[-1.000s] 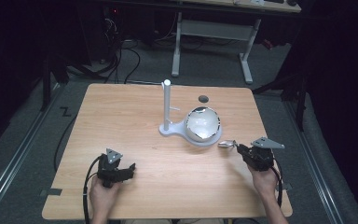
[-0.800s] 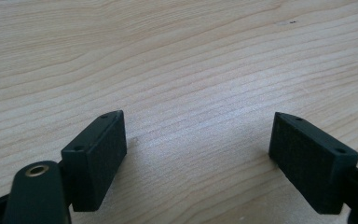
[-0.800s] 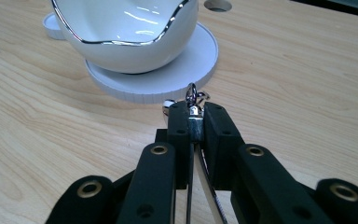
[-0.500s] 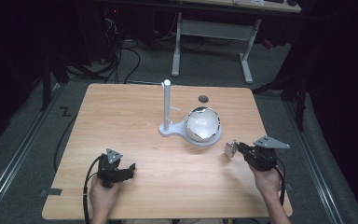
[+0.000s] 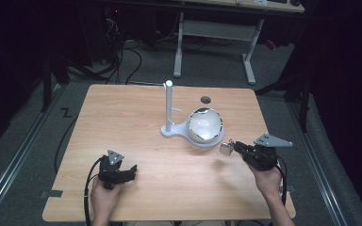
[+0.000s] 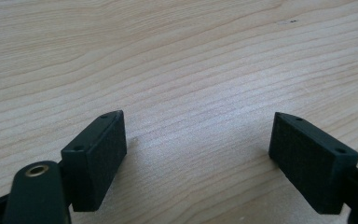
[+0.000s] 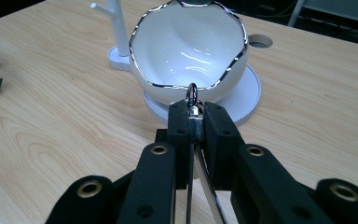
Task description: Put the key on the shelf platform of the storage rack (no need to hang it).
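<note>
At lower right of the high view, the right gripper pinches a small silver metal charm with a ring, the white silver-rimmed bowl lying just ahead, while the left gripper rests spread over bare wood.

Small silver ringed trinket clamped upright beside white silver-rimmed bowl on its saucer
</note>
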A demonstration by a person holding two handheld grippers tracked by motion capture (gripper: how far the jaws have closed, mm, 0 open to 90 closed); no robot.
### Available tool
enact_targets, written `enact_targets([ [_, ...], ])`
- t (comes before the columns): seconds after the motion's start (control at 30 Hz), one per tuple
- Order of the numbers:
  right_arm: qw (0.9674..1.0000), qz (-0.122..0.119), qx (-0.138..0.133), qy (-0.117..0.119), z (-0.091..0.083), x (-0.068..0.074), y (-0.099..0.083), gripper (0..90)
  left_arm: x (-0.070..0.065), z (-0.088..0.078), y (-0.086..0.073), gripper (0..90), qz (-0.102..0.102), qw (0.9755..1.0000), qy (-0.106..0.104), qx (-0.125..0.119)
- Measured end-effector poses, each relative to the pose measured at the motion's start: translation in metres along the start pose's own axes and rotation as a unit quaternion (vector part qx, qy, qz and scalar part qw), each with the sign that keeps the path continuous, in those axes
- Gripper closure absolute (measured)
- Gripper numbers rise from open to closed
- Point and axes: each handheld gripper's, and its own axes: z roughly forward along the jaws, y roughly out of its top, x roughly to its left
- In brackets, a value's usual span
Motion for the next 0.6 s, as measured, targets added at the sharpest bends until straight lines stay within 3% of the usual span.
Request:
enact_targets([
  [0.6, 0.9995, -0.002, -0.015, 0.029, 0.000, 0.005, 0.022, 82.4, 0.000, 0.000, 0.000, 19.2, 0.000, 1.0000, 0.000, 0.000],
])
